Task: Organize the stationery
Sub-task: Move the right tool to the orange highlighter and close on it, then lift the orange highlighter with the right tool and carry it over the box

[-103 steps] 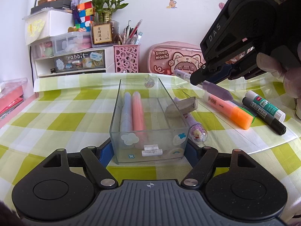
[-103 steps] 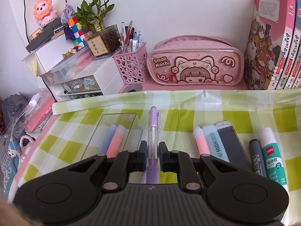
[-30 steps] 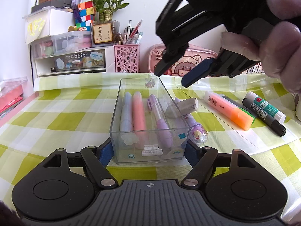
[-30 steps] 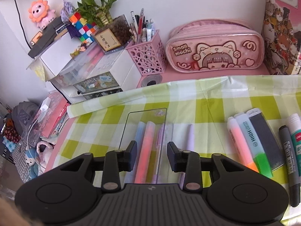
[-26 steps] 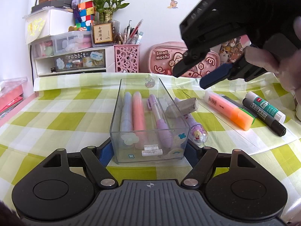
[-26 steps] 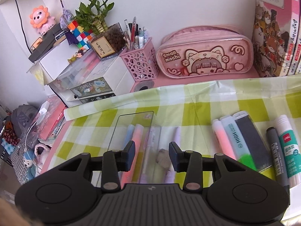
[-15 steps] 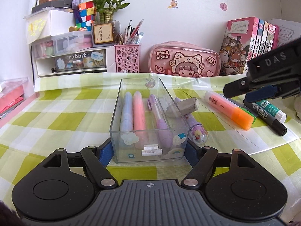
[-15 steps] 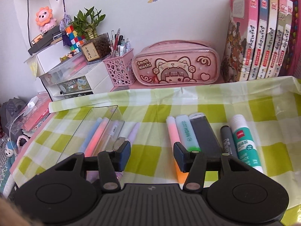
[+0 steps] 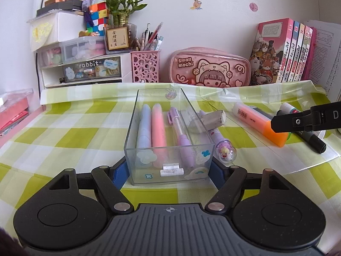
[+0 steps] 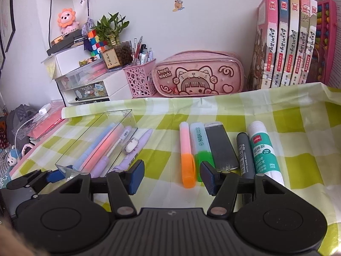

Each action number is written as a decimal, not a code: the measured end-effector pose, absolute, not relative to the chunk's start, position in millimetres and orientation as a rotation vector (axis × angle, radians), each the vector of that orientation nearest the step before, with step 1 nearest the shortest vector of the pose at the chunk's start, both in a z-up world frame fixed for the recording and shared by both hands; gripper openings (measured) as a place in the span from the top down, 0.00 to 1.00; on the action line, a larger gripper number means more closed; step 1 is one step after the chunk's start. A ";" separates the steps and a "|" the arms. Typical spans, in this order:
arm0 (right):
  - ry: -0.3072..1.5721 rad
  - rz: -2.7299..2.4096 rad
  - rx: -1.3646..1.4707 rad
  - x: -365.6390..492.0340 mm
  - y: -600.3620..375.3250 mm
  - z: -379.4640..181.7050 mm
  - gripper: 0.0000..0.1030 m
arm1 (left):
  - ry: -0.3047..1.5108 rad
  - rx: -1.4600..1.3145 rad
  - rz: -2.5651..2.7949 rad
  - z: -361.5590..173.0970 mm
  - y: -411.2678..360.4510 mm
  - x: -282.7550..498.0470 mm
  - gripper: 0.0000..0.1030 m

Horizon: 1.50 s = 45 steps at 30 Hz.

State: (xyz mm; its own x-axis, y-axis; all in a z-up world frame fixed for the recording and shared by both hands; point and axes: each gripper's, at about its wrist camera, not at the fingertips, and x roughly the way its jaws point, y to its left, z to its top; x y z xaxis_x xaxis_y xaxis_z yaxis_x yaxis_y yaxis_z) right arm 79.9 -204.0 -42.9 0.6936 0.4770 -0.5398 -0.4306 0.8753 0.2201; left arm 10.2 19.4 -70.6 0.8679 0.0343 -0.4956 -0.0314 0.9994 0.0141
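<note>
While the left gripper [image 9: 169, 170] grips the near end of the clear box [image 9: 169, 136] between its jaws, the right gripper [image 10: 171, 176] hangs with jaws spread and empty over the orange highlighter [image 10: 187, 153] on the checked surface [image 10: 298, 132]. Next, it likely lowers and closes on that highlighter.

Pink pencil case [image 9: 210, 68]: "Small mochi". Drawer box [image 9: 91, 69]: "rabbit". Glue stick [image 10: 263, 151]: "deli", "GLUE STICK". Green highlighter [image 10: 201, 143]: "HIGH".
</note>
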 end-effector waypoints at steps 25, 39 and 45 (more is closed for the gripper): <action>0.789 0.489 0.118 87.0 -191.2 -47.5 0.72 | 0.518 0.005 0.034 -70.4 19.5 10.1 0.28; 0.750 0.491 0.062 110.0 -163.8 -54.4 0.64 | 0.518 0.004 0.034 -70.4 19.6 10.1 0.28; 0.739 0.460 0.016 111.4 -154.5 -54.0 0.64 | 0.518 0.004 0.034 -70.4 19.5 10.1 0.28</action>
